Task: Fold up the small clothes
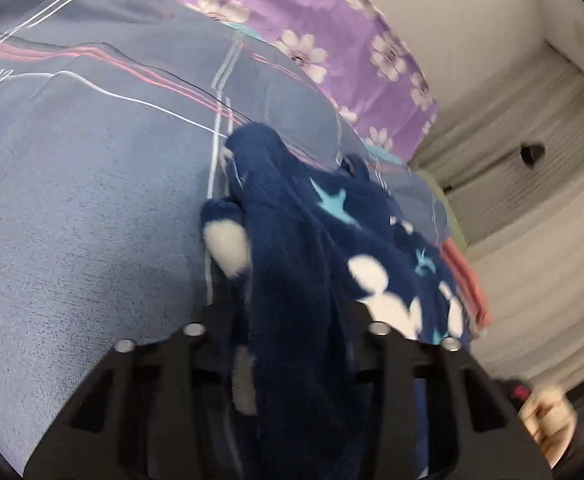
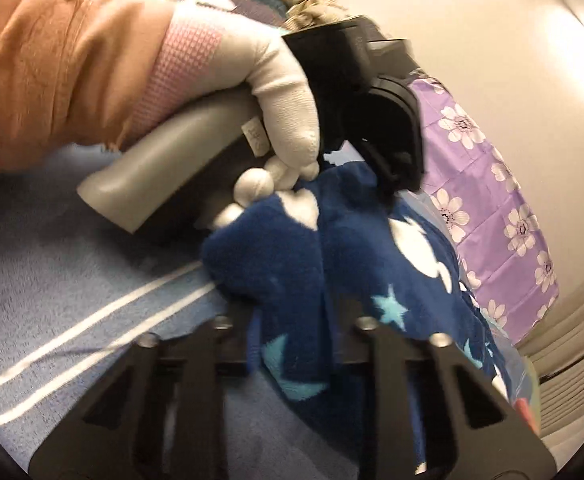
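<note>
At nine o'clock in your left wrist view, the blue bedsheet (image 1: 72,168) carries cursive white lettering, too blurred to read.

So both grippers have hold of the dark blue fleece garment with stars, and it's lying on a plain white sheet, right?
Not quite. Both the left gripper and the right gripper are shut on the blue fleece garment, but it lies on a grey-blue bedcover with white and pink stripes, not a plain white sheet. The left wrist view shows this best.
</note>
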Demonstrator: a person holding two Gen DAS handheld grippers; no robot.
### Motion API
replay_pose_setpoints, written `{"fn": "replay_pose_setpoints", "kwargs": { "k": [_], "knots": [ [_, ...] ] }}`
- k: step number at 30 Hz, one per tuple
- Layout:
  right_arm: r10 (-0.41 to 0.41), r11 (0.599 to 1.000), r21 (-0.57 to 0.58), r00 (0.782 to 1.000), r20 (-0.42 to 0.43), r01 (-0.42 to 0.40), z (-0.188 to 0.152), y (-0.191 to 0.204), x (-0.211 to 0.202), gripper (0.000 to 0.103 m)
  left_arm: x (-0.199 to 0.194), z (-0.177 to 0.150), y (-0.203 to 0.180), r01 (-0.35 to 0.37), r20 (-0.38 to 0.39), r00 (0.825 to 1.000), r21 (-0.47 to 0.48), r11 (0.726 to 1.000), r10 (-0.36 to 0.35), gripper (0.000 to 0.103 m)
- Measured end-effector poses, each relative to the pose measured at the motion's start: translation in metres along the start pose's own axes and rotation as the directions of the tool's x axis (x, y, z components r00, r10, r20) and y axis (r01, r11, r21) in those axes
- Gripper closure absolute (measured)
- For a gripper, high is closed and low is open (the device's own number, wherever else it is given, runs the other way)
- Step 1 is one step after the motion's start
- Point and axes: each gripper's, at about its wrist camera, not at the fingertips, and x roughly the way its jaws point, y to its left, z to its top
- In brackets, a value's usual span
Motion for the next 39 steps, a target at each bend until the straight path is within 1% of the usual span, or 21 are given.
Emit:
{"fn": "replay_pose_setpoints", "kwargs": {
  "k": [2,4,7,10,13,15,17,18,20,23,24,25,27,29,30,31,33,35,36,37,39],
  "knots": [
    [0.062,0.991,0.113,0.998,0.029,-0.065,0.001,-0.026,-0.01,0.086,-0.009,0.003,-0.01,-0.013,0.027,1.0,0.006,1.0,0.013,0.075],
    [0.092,0.97,0.22,0.993,0.072,-0.106,0.001,-0.055,-0.024,0.086,-0.019,0.007,-0.033,-0.028,0.057,0.998,0.04,0.999,0.026,0.076],
    [0.085,0.944,0.306,0.988,0.13,-0.121,0.001,-0.085,-0.045,0.086,-0.03,0.014,-0.071,-0.044,0.101,0.994,0.119,0.992,0.032,0.076],
    [0.054,0.914,0.386,0.982,0.181,-0.121,-0.008,-0.119,-0.065,0.087,-0.029,0.02,-0.117,-0.071,0.123,0.991,0.206,0.976,0.046,0.076],
    [0.047,0.849,0.505,0.974,0.222,-0.156,-0.027,-0.161,-0.078,0.087,-0.016,0.025,-0.165,-0.093,0.116,0.991,0.284,0.954,0.062,0.076],
    [0.044,0.782,0.594,0.968,0.249,-0.188,-0.047,-0.189,-0.087,0.087,-0.004,0.021,-0.194,-0.108,0.111,0.991,0.337,0.935,0.075,0.076],
    [0.036,0.71,0.671,0.963,0.267,-0.213,-0.073,-0.218,-0.092,0.087,0.016,0.016,-0.235,-0.128,0.103,0.99,0.411,0.903,0.094,0.076],
    [0.033,0.673,0.705,0.961,0.273,-0.224,-0.087,-0.233,-0.093,0.087,0.023,0.014,-0.245,-0.131,0.099,0.99,0.43,0.893,0.098,0.076],
    [0.034,0.598,0.764,0.96,0.28,-0.244,-0.117,-0.251,-0.097,0.087,0.049,0.006,-0.279,-0.142,0.083,0.99,0.491,0.86,0.116,0.076],
    [0.036,0.501,0.825,0.959,0.281,-0.261,-0.16,-0.272,-0.102,0.087,0.094,-0.012,-0.316,-0.137,0.042,0.99,0.56,0.817,0.138,0.076],
    [0.035,0.476,0.839,0.959,0.28,-0.262,-0.172,-0.275,-0.103,0.087,0.11,-0.019,-0.326,-0.134,0.027,0.989,0.582,0.802,0.145,0.076],
    [0.033,0.45,0.853,0.96,0.279,-0.264,-0.185,-0.277,-0.105,0.087,0.131,-0.029,-0.338,-0.127,0.004,0.987,0.611,0.781,0.158,0.076],
    [0.036,0.376,0.887,0.961,0.276,-0.269,-0.216,-0.282,-0.106,0.087,0.166,-0.051,-0.357,-0.113,-0.04,0.982,0.658,0.744,0.184,0.077],
    [0.049,0.294,0.917,0.963,0.267,-0.269,-0.245,-0.284,-0.101,0.088,0.192,-0.071,-0.367,-0.101,-0.076,0.974,0.693,0.714,0.212,0.08],
    [0.059,0.265,0.927,0.965,0.257,-0.264,-0.257,-0.284,-0.096,0.088,0.205,-0.081,-0.37,-0.087,-0.102,0.97,0.707,0.702,0.222,0.089],
    [0.074,0.231,0.939,0.967,0.245,-0.256,-0.269,-0.283,-0.091,0.088,0.222,-0.093,-0.37,-0.053,-0.154,0.961,0.714,0.698,0.23,0.092],
    [0.126,0.131,0.953,0.958,0.257,-0.273,-0.295,-0.276,-0.078,0.088,0.242,-0.108,-0.366,-0.052,-0.183,0.947,0.726,0.686,0.265,0.092],
    [0.158,0.053,0.953,0.945,0.288,-0.299,-0.312,-0.271,-0.068,0.088,0.249,-0.121,-0.365,-0.048,-0.18,0.944,0.752,0.658,0.275,0.092],
    [0.16,0.043,0.949,0.94,0.301,-0.311,-0.315,-0.269,-0.067,0.088,0.248,-0.124,-0.366,-0.04,-0.176,0.947,0.763,0.646,0.268,0.088],
    [0.161,0.045,0.947,0.938,0.306,-0.317,-0.314,-0.27,-0.066,0.088,0.244,-0.126,-0.369,-0.021,-0.178,0.952,0.774,0.633,0.249,0.083],
    [0.163,0.074,0.941,0.935,0.316,-0.331,-0.309,-0.268,-0.068,0.087,0.232,-0.126,-0.375,-0.003,-0.173,0.959,0.786,0.618,0.223,0.076]
  ]
}}
